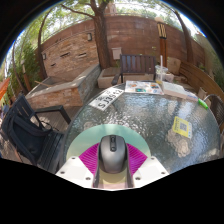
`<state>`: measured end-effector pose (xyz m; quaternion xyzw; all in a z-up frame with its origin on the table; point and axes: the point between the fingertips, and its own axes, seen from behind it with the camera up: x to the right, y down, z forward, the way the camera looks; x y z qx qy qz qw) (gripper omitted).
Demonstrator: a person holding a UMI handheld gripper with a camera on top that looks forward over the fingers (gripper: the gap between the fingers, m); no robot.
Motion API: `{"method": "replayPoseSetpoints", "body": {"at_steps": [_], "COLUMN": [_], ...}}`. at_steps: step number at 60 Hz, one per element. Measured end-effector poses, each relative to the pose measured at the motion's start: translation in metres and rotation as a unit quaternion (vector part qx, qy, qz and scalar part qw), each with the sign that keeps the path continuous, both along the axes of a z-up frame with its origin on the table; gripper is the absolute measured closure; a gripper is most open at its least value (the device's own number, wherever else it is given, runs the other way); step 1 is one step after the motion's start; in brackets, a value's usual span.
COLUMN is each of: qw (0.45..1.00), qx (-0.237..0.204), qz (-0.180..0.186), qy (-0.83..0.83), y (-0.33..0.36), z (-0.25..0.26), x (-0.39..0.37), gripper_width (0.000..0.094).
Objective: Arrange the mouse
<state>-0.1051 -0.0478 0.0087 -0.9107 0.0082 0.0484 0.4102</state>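
A dark grey computer mouse [112, 154] sits between my gripper's [112, 160] two fingers, with its wheel end pointing away from me. The magenta pads [89, 158] touch it on both sides, so the gripper is shut on it. The mouse is low over a pale teal round mat [112, 128] that lies on the near part of a round glass table [150, 115]. Whether the mouse rests on the mat or hangs just above it cannot be told.
On the table are a yellow-green card [182, 126] at the right, a patterned sheet [108, 97] ahead, and papers [142, 87] at the far side. A black chair [30, 132] stands at the left. A brick wall and a tree lie beyond.
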Motion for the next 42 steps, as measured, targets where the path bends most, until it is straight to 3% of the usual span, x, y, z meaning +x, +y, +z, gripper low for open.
{"method": "replayPoseSetpoints", "body": {"at_steps": [8,10,13,29,42], "qw": [1.0,1.0,1.0,0.997,0.996], "qx": [-0.016,-0.017,-0.01,0.012,0.009], "qz": [-0.004,-0.006,-0.004,-0.022,-0.03], "qy": [-0.017,-0.022,-0.025,-0.074,-0.089], "y": [-0.002,-0.003,-0.007,-0.078,-0.132], "z": [-0.015,-0.005,0.013,0.143,0.189], "x": [-0.002,0.0,-0.001,-0.006,-0.017], "gripper_width": [0.0398,0.0302,0.0073,0.0081,0.0082]}}
